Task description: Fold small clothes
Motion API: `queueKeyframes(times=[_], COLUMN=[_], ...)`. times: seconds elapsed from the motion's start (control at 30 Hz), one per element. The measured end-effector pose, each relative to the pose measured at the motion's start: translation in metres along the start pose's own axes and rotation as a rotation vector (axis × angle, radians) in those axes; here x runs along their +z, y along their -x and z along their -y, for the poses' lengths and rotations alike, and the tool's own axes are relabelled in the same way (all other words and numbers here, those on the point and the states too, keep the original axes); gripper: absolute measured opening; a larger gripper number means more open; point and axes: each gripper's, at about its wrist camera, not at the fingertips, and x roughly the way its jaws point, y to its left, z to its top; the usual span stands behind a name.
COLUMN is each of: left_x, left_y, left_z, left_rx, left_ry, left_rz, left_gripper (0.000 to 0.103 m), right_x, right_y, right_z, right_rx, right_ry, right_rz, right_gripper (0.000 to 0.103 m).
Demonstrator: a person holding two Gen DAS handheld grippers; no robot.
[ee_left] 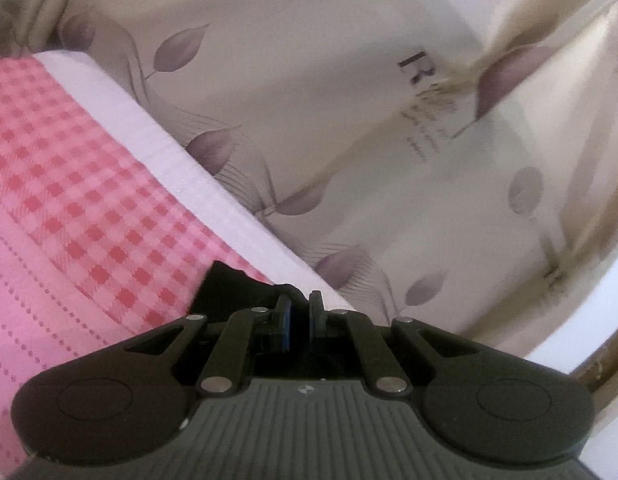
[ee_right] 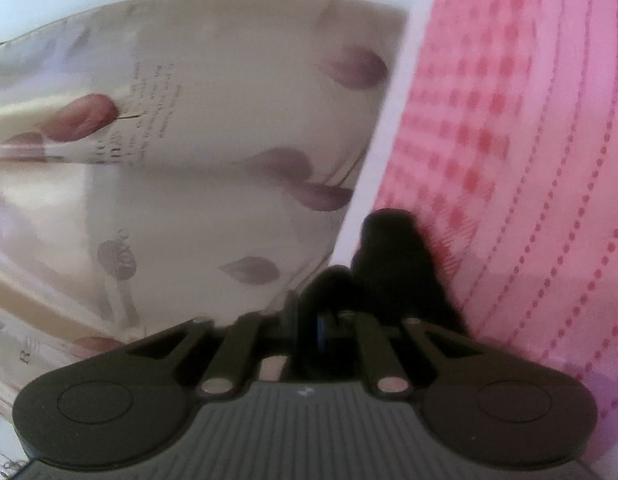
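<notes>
Black cloth (ee_left: 229,286), a small dark garment, is pinched in both tongs. The left gripper (ee_left: 300,312) has its fingers pressed almost together with a corner of the garment bunched just left of its tips, over the pink checked sheet (ee_left: 69,184). The right gripper (ee_right: 309,312) is clamped on another bunch of the same cloth (ee_right: 393,256), which rises above its tips. A beige leaf-printed cover (ee_left: 329,100) lies beside the sheet's white border (ee_left: 157,136).
</notes>
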Motion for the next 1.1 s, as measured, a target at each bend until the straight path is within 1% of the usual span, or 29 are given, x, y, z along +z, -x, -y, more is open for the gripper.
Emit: queueKeyframes(times=[0.2,0.3,0.37,0.43,0.47,0.53,0.57,0.6,0.63,0.67,0.7,0.73,0.77,0.83,0.93,1.0,1.1], left_x=[0.000,-0.001,0.000,0.001,0.002,0.008,0.011,0.014,0.016,0.018,0.019,0.020,0.020,0.015,-0.003,-0.016,-0.032], left_y=[-0.016,-0.021,-0.023,-0.024,-0.022,-0.018,-0.017,-0.014,-0.010,-0.004,0.000,0.004,0.007,0.013,0.021,0.023,0.017], left_z=[-0.008,-0.011,-0.013,-0.014,-0.014,-0.016,-0.017,-0.018,-0.018,-0.018,-0.017,-0.013,-0.009,-0.001,0.009,0.014,0.016], left_rx=[0.039,0.047,0.045,0.052,0.058,0.063,0.074,0.096,0.116,0.128,0.131,0.129,0.127,0.099,0.041,0.008,-0.068], left_ry=[-0.013,-0.006,0.002,0.003,0.007,0.015,0.022,0.029,0.032,0.029,0.011,-0.023,-0.065,-0.163,-0.270,-0.302,-0.267], left_rz=[-0.002,0.000,0.010,0.024,0.049,0.089,0.110,0.135,0.165,0.195,0.203,0.192,0.164,0.063,-0.105,-0.202,-0.346], left_gripper=[0.007,0.007,0.007,0.007,0.009,0.032,0.060,0.082,0.085,0.085,0.085,0.085,0.086,0.086,0.085,0.085,0.084], right_x=[0.004,0.005,0.006,0.006,0.006,0.006,0.006,0.005,0.005,0.004,0.005,0.005,0.005,0.004,0.002,0.001,0.001], right_y=[-0.016,-0.024,-0.026,-0.028,-0.029,-0.031,-0.032,-0.033,-0.034,-0.034,-0.034,-0.033,-0.032,-0.031,-0.031,-0.031,-0.032], right_z=[0.010,0.013,0.012,0.014,0.018,0.022,0.023,0.027,0.031,0.034,0.036,0.037,0.037,0.036,0.034,0.034,0.034], right_rx=[-0.028,-0.007,0.001,-0.001,0.005,0.000,-0.011,-0.014,-0.006,0.002,0.010,0.012,0.008,0.000,-0.010,-0.013,-0.014], right_ry=[0.012,0.011,0.030,0.029,0.018,0.013,0.016,0.017,0.008,-0.006,-0.017,-0.021,-0.019,0.002,0.020,0.023,0.020], right_rz=[-0.006,-0.006,-0.006,0.005,0.012,0.019,0.019,0.018,0.019,0.020,0.021,0.022,0.024,0.025,0.034,0.036,0.038], right_gripper=[0.009,0.009,0.011,0.011,0.011,0.011,0.012,0.012,0.012,0.012,0.012,0.012,0.012,0.012,0.012,0.012,0.012])
